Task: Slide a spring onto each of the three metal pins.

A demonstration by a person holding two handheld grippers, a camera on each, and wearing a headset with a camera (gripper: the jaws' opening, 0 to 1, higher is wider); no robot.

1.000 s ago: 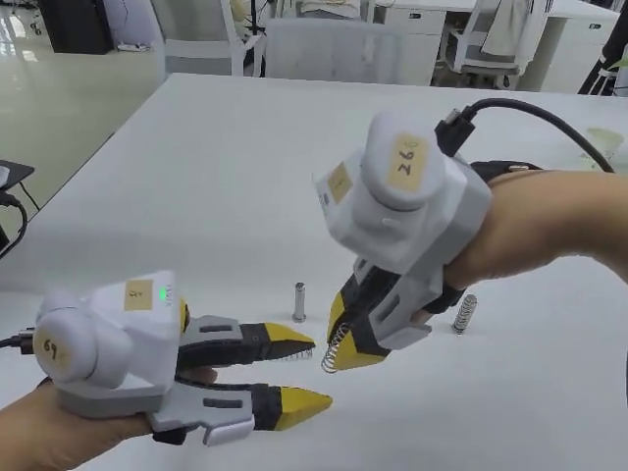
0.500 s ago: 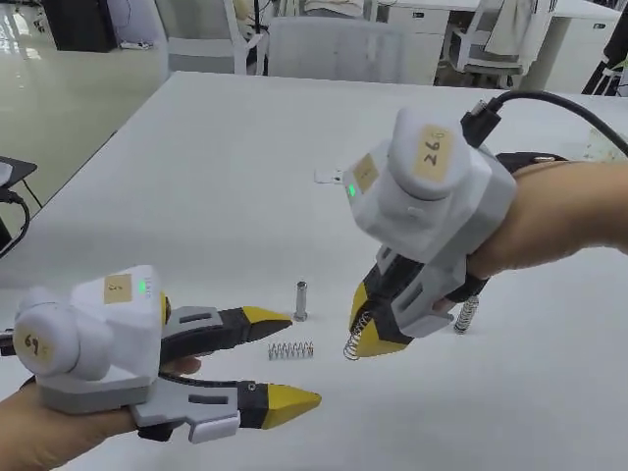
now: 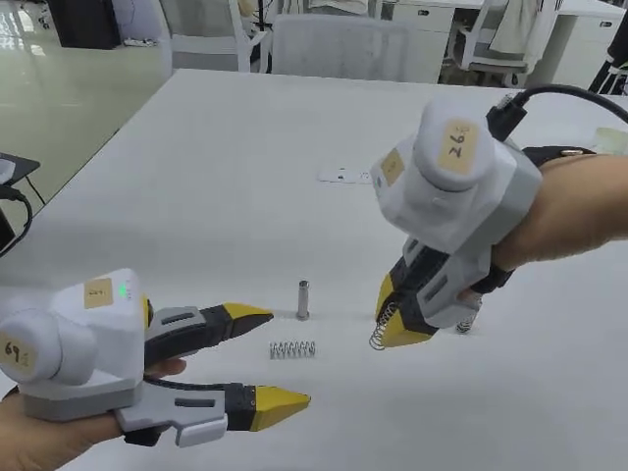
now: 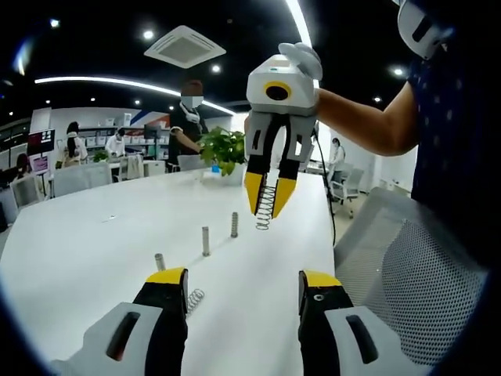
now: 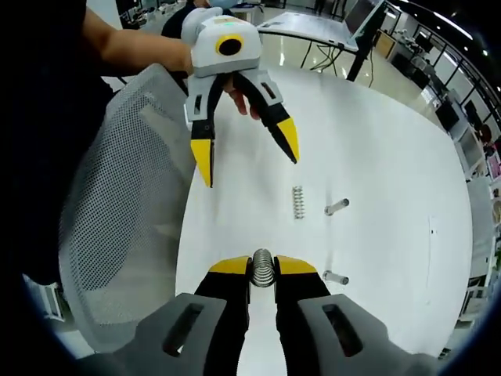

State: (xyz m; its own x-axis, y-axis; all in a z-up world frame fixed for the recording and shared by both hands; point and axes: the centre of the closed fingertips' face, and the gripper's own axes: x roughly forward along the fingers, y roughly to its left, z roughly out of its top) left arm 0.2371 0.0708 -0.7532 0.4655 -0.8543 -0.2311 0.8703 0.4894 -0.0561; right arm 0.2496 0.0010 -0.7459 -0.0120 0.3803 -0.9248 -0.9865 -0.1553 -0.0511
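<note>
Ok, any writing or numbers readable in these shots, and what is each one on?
"26": handwritten on the right knob sticker, on the right gripper, which holds a spring.
"69": handwritten on the left knob sticker, on the left gripper.
Right body sticker and left body sticker: marks too small to read.
Nothing else legible.

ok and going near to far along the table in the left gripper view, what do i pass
loose spring → nearest pin → middle pin → farthest pin → potted plant
</note>
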